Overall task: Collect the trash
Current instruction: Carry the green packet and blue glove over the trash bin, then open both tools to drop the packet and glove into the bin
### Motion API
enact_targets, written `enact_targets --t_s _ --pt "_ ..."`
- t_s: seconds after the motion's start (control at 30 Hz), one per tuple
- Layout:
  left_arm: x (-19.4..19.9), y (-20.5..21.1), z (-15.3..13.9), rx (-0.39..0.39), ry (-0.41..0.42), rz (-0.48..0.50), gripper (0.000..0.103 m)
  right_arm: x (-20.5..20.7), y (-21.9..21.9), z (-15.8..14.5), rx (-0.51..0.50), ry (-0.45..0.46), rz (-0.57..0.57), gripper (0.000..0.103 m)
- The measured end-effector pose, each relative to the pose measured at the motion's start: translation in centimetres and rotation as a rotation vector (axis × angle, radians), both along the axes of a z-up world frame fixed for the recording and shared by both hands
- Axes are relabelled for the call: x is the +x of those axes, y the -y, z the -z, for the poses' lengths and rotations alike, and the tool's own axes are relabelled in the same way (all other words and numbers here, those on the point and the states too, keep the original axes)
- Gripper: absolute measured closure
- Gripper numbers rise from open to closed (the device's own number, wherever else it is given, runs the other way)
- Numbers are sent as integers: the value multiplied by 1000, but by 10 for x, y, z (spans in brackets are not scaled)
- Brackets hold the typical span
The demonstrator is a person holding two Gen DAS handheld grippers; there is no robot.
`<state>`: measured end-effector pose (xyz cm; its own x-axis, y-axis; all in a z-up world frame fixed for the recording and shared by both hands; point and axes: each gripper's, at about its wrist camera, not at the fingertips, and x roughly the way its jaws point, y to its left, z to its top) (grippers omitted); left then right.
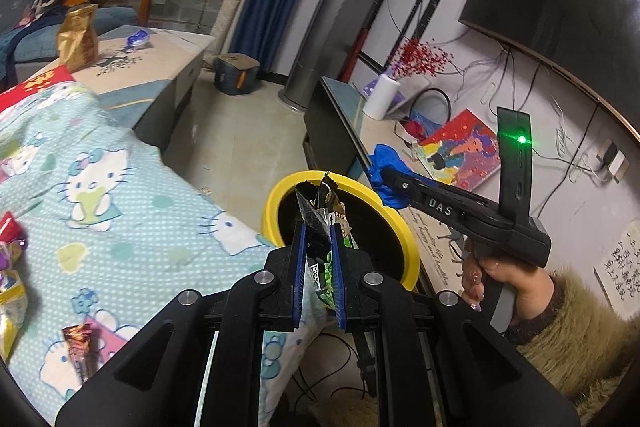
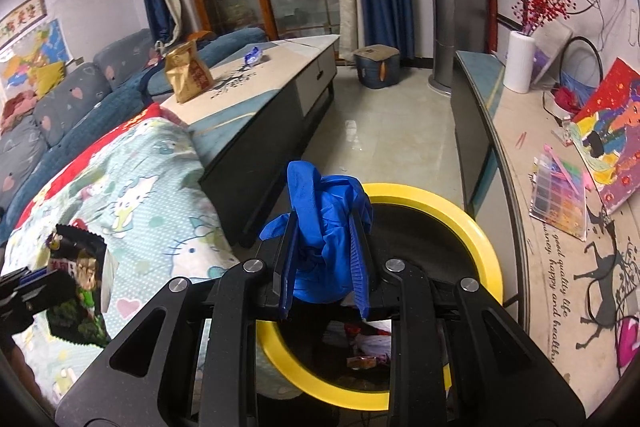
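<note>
My left gripper (image 1: 318, 229) is shut on a dark and green snack wrapper (image 1: 320, 207), which sticks up over the near rim of a yellow-rimmed bin (image 1: 280, 193). In the right wrist view that wrapper (image 2: 80, 267) and the left gripper (image 2: 38, 279) hang at the left, over the bedding. My right gripper (image 2: 324, 217) is shut on a crumpled blue glove (image 2: 320, 187), just at the left rim of the bin (image 2: 460, 217). From the left wrist view the right gripper (image 1: 386, 174) holds the glove (image 1: 390, 157) beyond the bin's far rim. Some trash (image 2: 368, 347) lies inside the bin.
A cat-print quilt (image 1: 100, 187) left of the bin carries several loose wrappers (image 1: 80, 343). A low table (image 2: 280, 67) behind it holds a gold bag (image 2: 186, 71) and a blue wrapper (image 2: 253, 55). A TV cabinet (image 2: 516, 155) runs along the right. A person's hand (image 1: 500, 279) grips the right tool.
</note>
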<state>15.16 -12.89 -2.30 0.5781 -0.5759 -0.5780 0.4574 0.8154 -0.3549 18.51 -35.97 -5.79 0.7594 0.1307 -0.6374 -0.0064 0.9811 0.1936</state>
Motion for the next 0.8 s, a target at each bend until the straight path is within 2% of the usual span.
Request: enact_targets --t_s 0.8 --pt "30 82 40 93 -41 127 91 13 55 33 51 -80 116 85"
